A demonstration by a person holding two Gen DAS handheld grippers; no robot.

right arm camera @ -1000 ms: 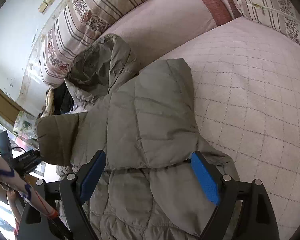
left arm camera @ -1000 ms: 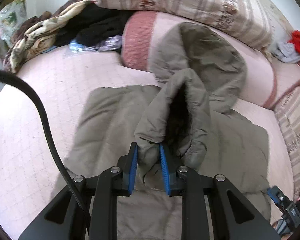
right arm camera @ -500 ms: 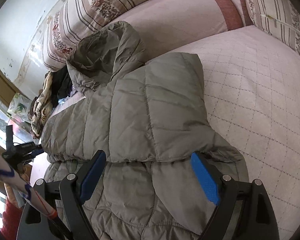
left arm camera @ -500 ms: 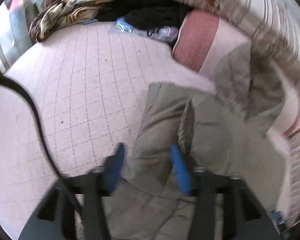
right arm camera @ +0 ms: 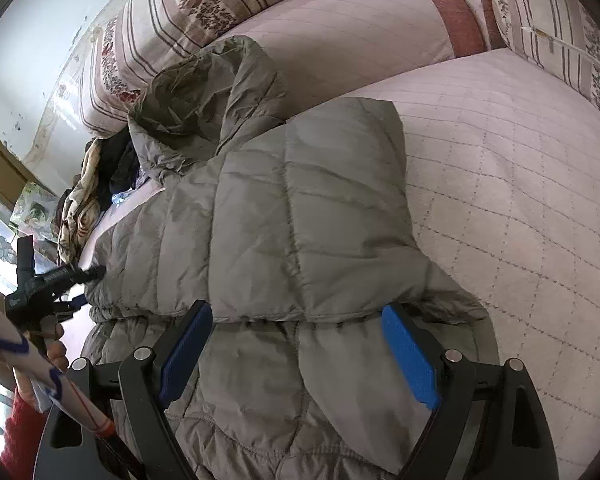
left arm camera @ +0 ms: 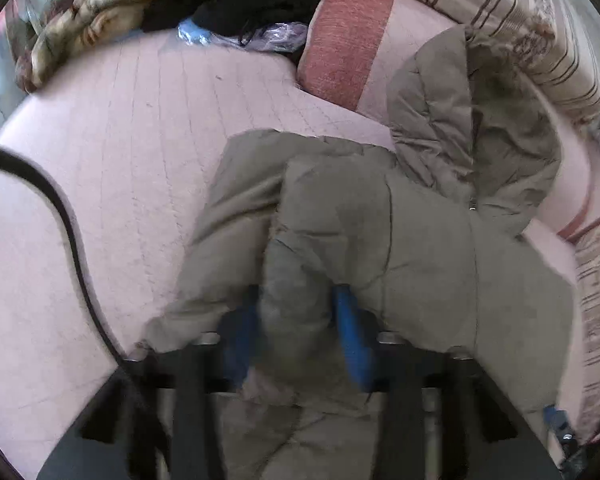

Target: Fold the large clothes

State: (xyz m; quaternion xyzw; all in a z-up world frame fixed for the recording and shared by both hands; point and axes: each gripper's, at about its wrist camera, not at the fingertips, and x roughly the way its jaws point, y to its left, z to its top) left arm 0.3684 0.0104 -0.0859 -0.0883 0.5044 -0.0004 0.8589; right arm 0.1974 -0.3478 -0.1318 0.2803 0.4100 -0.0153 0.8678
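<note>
Pink quilted bed (right arm camera: 520,184) carrying an olive jacket (right arm camera: 284,216) across its middle. Left gripper (left arm camera: 296,324), blurred, has its blue pads around a sleeve fold; grip uncertain. Right gripper (right arm camera: 296,344) spread wide over the folded hem. Hood (left arm camera: 476,120) rests against a bolster (left arm camera: 340,40) at the far edge.

Olive-grey quilted jacket (right arm camera: 292,216) on pale pink grid-stitched bedspread (right arm camera: 520,184), blue pads on black right gripper (right arm camera: 296,352), striped floral cushions (right arm camera: 204,12), pink/terracotta bolster (left arm camera: 340,44), beige-brown patterned blanket (left arm camera: 88,12).
</note>
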